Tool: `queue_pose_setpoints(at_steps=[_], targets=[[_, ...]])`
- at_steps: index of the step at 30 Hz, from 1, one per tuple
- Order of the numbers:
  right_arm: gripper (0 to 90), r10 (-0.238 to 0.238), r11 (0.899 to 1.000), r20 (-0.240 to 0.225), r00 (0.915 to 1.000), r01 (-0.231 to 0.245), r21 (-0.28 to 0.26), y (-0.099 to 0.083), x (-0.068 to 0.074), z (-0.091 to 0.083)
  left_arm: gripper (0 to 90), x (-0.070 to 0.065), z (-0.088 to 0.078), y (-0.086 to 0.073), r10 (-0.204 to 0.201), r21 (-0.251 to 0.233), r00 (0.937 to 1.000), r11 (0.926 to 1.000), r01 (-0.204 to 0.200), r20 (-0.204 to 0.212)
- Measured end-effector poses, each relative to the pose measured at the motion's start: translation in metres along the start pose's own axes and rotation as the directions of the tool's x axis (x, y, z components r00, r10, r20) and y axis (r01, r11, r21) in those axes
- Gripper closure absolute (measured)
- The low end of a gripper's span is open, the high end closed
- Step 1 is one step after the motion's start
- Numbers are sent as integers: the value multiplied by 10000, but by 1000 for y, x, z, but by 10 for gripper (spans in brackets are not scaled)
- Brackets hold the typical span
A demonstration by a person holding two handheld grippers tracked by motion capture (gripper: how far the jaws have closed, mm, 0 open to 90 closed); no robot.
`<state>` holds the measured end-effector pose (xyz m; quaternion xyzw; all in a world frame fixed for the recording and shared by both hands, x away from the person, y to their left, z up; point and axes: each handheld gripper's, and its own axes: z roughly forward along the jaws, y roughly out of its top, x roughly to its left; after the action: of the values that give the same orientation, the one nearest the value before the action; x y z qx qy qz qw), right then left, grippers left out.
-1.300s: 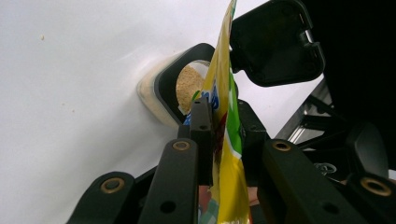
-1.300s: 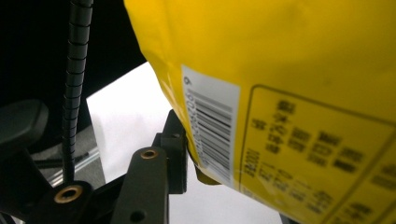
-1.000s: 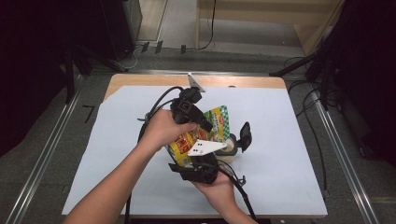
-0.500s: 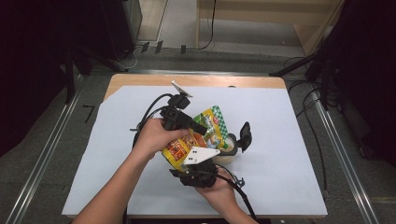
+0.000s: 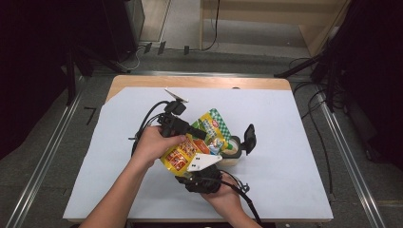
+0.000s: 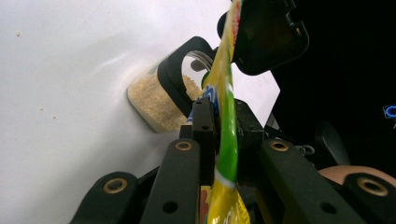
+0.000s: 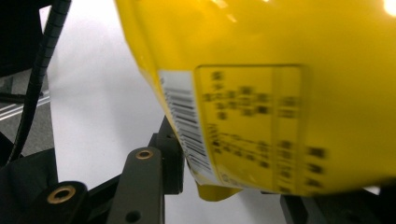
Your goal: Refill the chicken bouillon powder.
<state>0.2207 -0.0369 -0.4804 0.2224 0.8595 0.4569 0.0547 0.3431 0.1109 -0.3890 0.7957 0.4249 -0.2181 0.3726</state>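
A yellow and green snack pouch (image 5: 215, 126) hangs tilted over a clear jar (image 5: 232, 152) of brown granules, whose black flip lid (image 5: 248, 137) stands open. My left gripper (image 5: 202, 135) is shut on the pouch's edge. Its jaws have just been closing further with the pouch (image 6: 227, 116) between them, seen edge-on in the left gripper (image 6: 219, 123) view. Beyond it stands the jar (image 6: 156, 100), with a black jaw of the other gripper against its side. My right gripper (image 5: 222, 160) holds the jar from the near side. The pouch's barcode back (image 7: 280, 70) hides the jar above the right gripper (image 7: 229, 186).
A white sheet (image 5: 294, 142) covers the wooden table (image 5: 199, 81). Black cables (image 5: 145, 126) trail left of the left hand and another runs off the front edge. Metal floor rails flank the table on both sides.
The left hand has carried the pouch leftward and a little lower, so it now lies more over the right gripper and jar. The right hand has stayed in place.
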Motion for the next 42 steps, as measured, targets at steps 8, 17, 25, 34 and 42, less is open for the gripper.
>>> queue_pose_setpoints(at_steps=[8, 17, 25, 34, 42], targets=[[627, 114, 9999, -74, 9999, -114, 38, -5, -2, 2, 838, 1, -1, -4, 86, -96, 10000, 9999, -86, 1], [621, -7, 9999, -56, 10000, 7, 113, -8, -2, 4, 834, 2, -2, -9, 81, -161, 10000, 9998, -80, 25], [599, 125, 9998, -246, 9996, -121, 184, -10, -2, 7, 862, 2, -7, -15, 262, -242, 9992, 9993, -269, -296], [576, 418, 9990, -347, 9985, -412, 180, -13, -4, 10, 876, 6, -17, -21, 232, -295, 9996, 9993, -236, -143], [545, 638, 9980, -307, 9975, -637, 24, -12, -8, 8, 878, 10, -31, -23, 73, -645, 9997, 9979, -58, 224]])
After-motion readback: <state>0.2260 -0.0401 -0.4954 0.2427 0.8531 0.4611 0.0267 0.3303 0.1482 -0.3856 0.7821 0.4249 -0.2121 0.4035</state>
